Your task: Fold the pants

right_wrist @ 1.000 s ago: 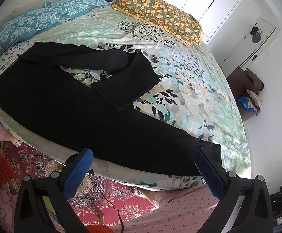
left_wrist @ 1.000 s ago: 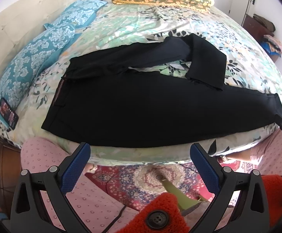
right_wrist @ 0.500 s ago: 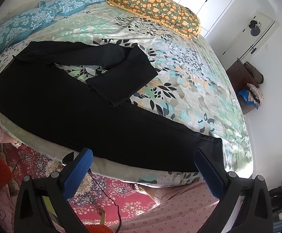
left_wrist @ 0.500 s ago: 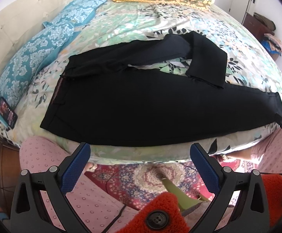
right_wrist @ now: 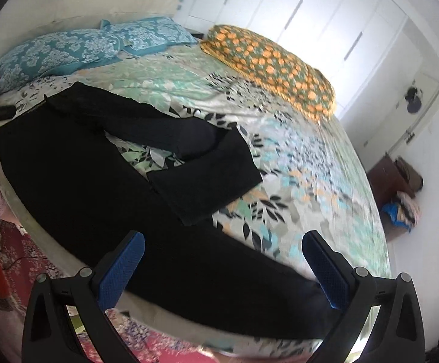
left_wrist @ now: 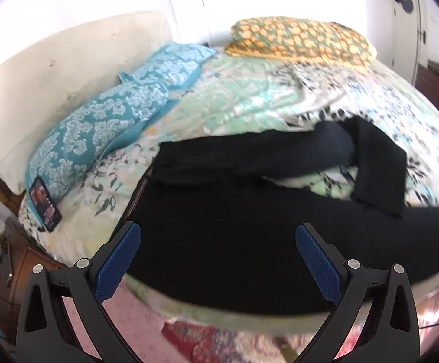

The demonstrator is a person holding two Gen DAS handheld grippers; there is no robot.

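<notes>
Black pants [left_wrist: 249, 230] lie along the near edge of the bed, waist at the left. The near leg runs straight to the right; the far leg is bent back on itself [left_wrist: 379, 169]. They also show in the right wrist view [right_wrist: 104, 193], with the near leg's hem [right_wrist: 307, 308] at the bed's near right corner. My left gripper [left_wrist: 218, 254] is open and empty over the waist and seat. My right gripper [right_wrist: 222, 261] is open and empty over the lower part of the near leg.
The bed has a floral cover [right_wrist: 295, 163], teal pillows [left_wrist: 98, 133] at the left and an orange pillow [left_wrist: 301, 39] at the back. A phone [left_wrist: 44, 204] lies by the pillow. A red patterned rug [right_wrist: 14, 260] covers the floor. A dresser [right_wrist: 395, 181] stands at right.
Both grippers have moved forward and down toward the bed, so the pants fill more of each view. Both stay open. The pants have not moved.
</notes>
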